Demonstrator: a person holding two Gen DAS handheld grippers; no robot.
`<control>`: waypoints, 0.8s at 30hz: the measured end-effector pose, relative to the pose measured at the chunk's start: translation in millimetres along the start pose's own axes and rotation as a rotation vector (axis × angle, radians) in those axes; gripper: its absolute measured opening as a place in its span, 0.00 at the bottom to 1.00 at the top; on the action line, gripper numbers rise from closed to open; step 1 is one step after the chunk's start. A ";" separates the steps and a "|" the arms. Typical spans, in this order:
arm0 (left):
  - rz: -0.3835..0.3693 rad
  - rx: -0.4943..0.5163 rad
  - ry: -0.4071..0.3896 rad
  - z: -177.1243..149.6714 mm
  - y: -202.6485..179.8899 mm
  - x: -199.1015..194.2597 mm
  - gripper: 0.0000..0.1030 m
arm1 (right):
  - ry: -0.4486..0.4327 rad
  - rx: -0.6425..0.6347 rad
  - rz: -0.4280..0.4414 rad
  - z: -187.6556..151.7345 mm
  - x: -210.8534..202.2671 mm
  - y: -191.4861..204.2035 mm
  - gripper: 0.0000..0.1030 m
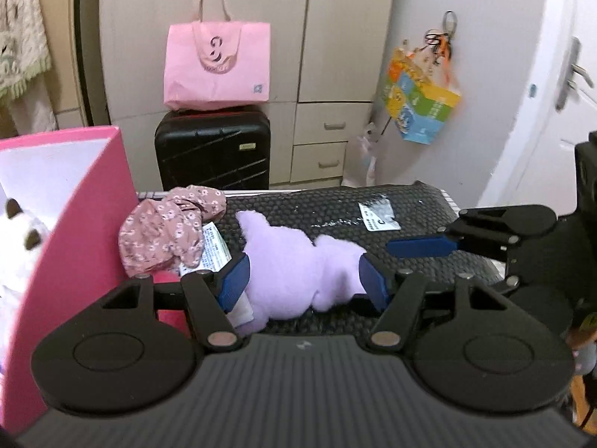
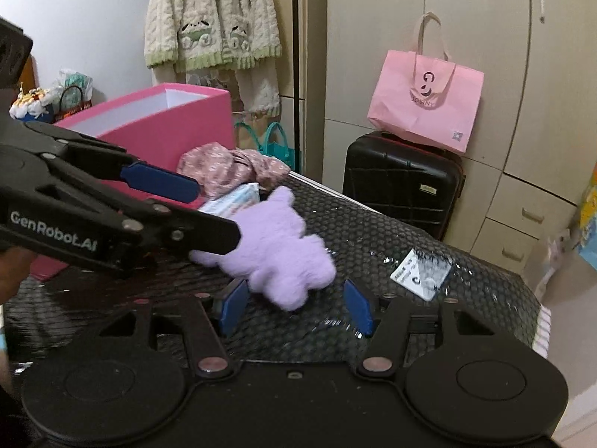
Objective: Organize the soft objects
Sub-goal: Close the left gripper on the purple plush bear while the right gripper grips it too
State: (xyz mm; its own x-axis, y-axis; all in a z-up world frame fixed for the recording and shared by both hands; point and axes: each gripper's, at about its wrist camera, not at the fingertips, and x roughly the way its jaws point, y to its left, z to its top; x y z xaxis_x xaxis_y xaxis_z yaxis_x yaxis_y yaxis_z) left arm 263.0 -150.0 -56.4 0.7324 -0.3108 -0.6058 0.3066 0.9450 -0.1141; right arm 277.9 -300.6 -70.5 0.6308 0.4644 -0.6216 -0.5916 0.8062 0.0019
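Note:
A lilac plush toy lies on a black bubble-textured mat. My left gripper is open, and the toy's body sits between its blue pads; I cannot make out any squeeze. In the right wrist view the left gripper reaches in from the left, its near finger covering the edge of the toy. My right gripper stands open low over the mat, the toy's near end just ahead of its tips. A pink floral cloth lies bunched beside the toy.
A pink box stands at the mat's left with a white plush inside. A white label lies on the mat. Behind stand a black suitcase with a pink bag on top, and wardrobe doors.

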 end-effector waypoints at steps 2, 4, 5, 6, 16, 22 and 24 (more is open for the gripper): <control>0.022 -0.011 0.011 2.5 0.6 12.2 0.61 | 0.002 -0.023 0.010 0.1 7.9 -1.6 0.62; 0.066 -0.012 0.012 4.1 1.3 23.1 0.60 | 0.013 -0.049 0.022 0.2 16.0 -1.0 0.64; 0.085 -0.013 0.018 4.7 2.2 28.1 0.59 | 0.017 -0.053 0.024 0.0 19.0 -1.0 0.64; 0.096 -0.017 0.026 5.4 3.3 32.4 0.59 | 0.021 -0.054 0.032 -0.3 21.9 -0.7 0.64; 0.066 -0.052 0.044 4.2 10.2 46.2 0.59 | 0.040 -0.054 0.053 -0.5 32.7 2.0 0.60; -0.013 -0.104 0.090 7.7 13.9 44.6 0.59 | 0.034 -0.015 0.056 0.5 17.9 0.2 0.51; -0.035 -0.111 0.100 7.7 13.2 44.9 0.59 | 0.040 -0.020 0.047 0.2 11.8 -0.1 0.50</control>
State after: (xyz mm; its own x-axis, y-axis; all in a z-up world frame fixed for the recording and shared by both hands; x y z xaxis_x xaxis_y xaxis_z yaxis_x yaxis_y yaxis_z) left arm 304.5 -152.3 -79.0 0.6566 -0.3376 -0.6745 0.2580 0.9408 -0.2198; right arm 285.5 -295.1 -77.8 0.5821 0.4861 -0.6518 -0.6300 0.7765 0.0164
